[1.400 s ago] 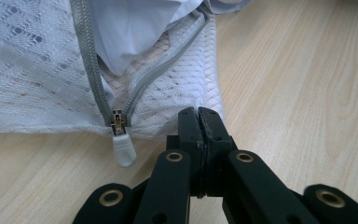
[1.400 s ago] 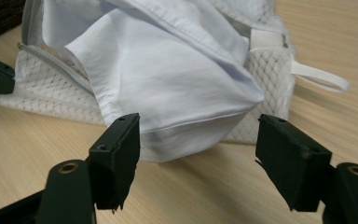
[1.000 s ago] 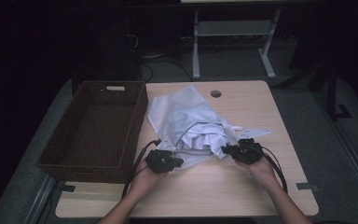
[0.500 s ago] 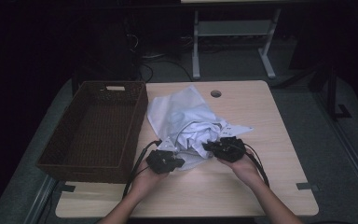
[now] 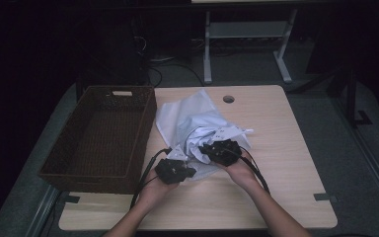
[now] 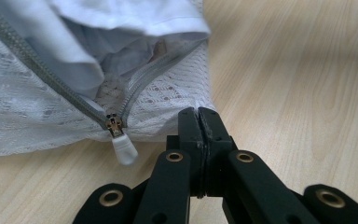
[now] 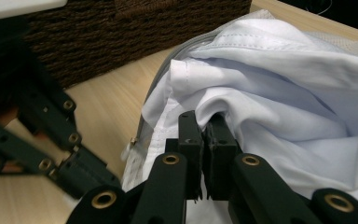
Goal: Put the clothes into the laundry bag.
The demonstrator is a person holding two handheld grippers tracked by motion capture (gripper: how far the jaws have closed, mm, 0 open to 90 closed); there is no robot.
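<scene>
Nowhere readable writing; left tongs [image 6: 199,112] pinch mesh bag [image 6: 28,116], right tongs [image 7: 204,122] pinch white shirt [image 7: 279,98].

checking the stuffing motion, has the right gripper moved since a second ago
Yes. The right gripper has shifted left toward the wicker basket, pushing the white shirt with it.

Left tongs [image 5: 186,170], right tongs [image 5: 205,148]: both clamped.

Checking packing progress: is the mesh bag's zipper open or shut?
Open: the zipper teeth part into a V on the mesh bag, and white cloth shows through the gap.
</scene>
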